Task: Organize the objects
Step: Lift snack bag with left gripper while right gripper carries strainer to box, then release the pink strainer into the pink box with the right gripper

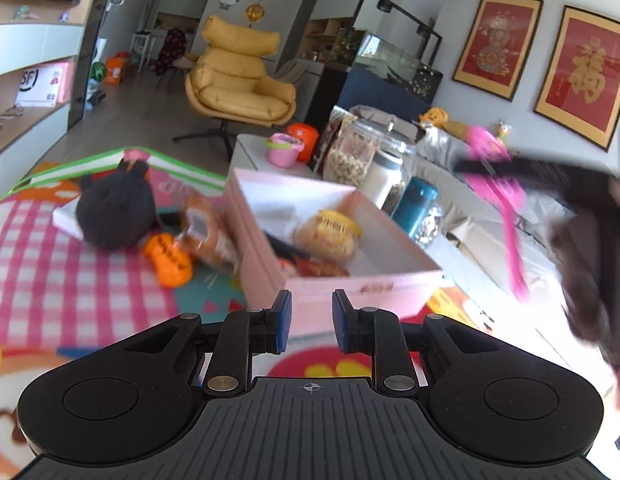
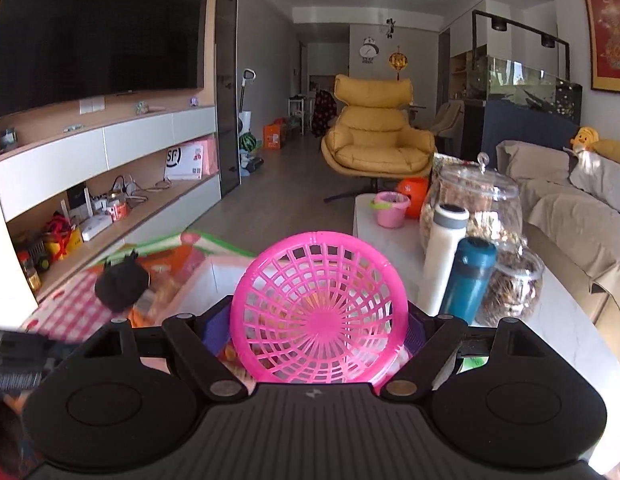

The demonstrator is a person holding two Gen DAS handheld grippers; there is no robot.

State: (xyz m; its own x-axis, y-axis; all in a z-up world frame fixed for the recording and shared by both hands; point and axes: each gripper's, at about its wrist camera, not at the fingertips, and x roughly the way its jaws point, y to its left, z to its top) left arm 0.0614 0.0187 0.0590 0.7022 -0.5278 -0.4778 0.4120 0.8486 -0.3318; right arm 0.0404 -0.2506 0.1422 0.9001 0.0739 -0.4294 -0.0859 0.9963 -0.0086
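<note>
Right wrist view: the right claw (image 2: 318, 336) is pinching the basket (image 2: 318, 308) above the box (image 1: 334, 264), while the left claw (image 1: 312, 322), nearly closed and empty, is facing the box.

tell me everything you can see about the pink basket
The pink basket is a round, shallow plastic dish with an open lattice: spokes fan out from a solid centre disc to a thick rim. It stands on edge between the fingers of the right claw, which grip it at both sides, its bottom facing the camera. The left wrist view shows it as a blurred pink shape raised above the sofa side. It looks empty.
</note>
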